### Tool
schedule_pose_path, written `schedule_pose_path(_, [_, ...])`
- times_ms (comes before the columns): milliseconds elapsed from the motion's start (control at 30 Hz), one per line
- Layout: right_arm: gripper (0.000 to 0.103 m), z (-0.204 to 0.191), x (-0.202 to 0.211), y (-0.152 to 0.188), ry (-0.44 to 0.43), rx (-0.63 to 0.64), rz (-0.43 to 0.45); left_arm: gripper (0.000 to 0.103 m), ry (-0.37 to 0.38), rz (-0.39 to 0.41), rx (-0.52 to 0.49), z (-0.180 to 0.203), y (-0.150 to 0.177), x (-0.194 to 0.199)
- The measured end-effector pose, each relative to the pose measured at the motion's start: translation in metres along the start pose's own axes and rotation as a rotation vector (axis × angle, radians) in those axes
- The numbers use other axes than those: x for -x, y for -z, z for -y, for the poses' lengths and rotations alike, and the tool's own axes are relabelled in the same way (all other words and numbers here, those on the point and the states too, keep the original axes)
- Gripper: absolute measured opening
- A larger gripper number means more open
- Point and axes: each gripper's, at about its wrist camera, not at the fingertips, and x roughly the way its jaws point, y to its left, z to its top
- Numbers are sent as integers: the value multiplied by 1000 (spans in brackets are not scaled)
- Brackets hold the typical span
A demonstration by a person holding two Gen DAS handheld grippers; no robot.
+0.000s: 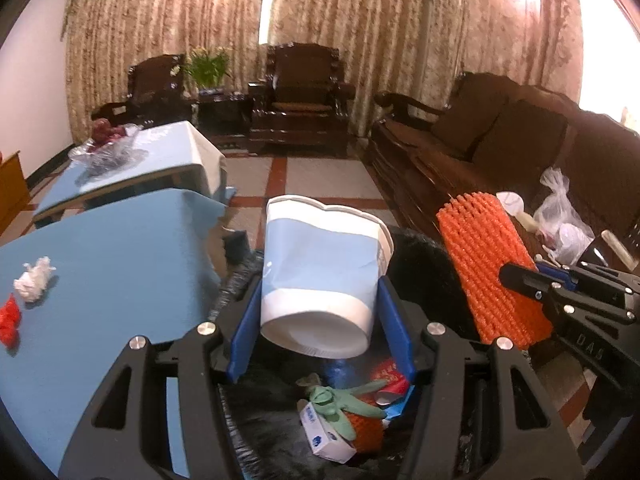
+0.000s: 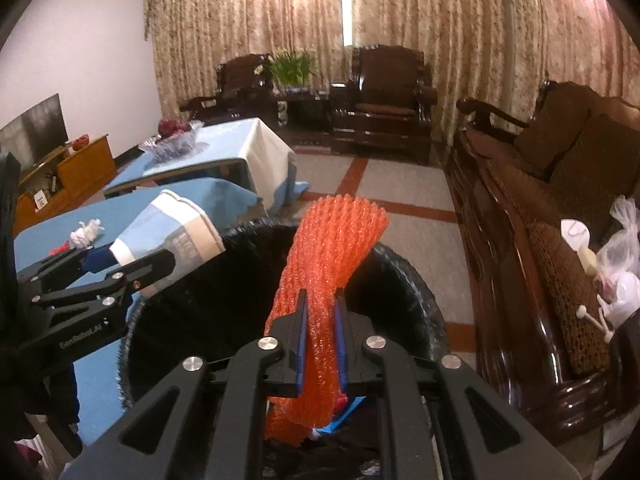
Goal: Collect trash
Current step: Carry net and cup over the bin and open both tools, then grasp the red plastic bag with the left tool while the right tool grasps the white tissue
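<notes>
Curtained living room, and I've got both grippers parked over the black-lined trash bin (image 2: 400,276) so stuff drops in: left gripper (image 1: 320,320) clamps the crumpled blue-and-white paper cup (image 1: 324,264), right gripper (image 2: 320,316) pinches the orange foam mesh sleeve (image 2: 324,264).

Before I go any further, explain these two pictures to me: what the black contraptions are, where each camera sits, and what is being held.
No robot arm here: a person holds two black hand-held grippers, each with a fisheye camera looking along its blue-padded fingers.

The left-wrist picture shows the left gripper shut on a crumpled white and light-blue paper cup. The right-wrist picture shows the right gripper shut on an orange foam mesh sleeve.

Both are held over a bin lined with a black bag, already holding a green glove and a small white carton.

On the blue-covered table lie a crumpled white tissue and a red scrap.
</notes>
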Motion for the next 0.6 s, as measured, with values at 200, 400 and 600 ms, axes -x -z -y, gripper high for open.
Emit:
schedule_pose_path(200, [49, 9, -7, 13, 36, -2, -32, 76, 53, -34, 23, 2, -1, -14])
schedule_pose_path(400, [96, 9, -5, 16, 69, 16, -35, 83, 14, -17, 47, -20, -3, -3])
schedule_pose_path(600, [97, -11, -3, 12, -2, 2, -28, 90, -96, 9, 76, -67, 3, 31])
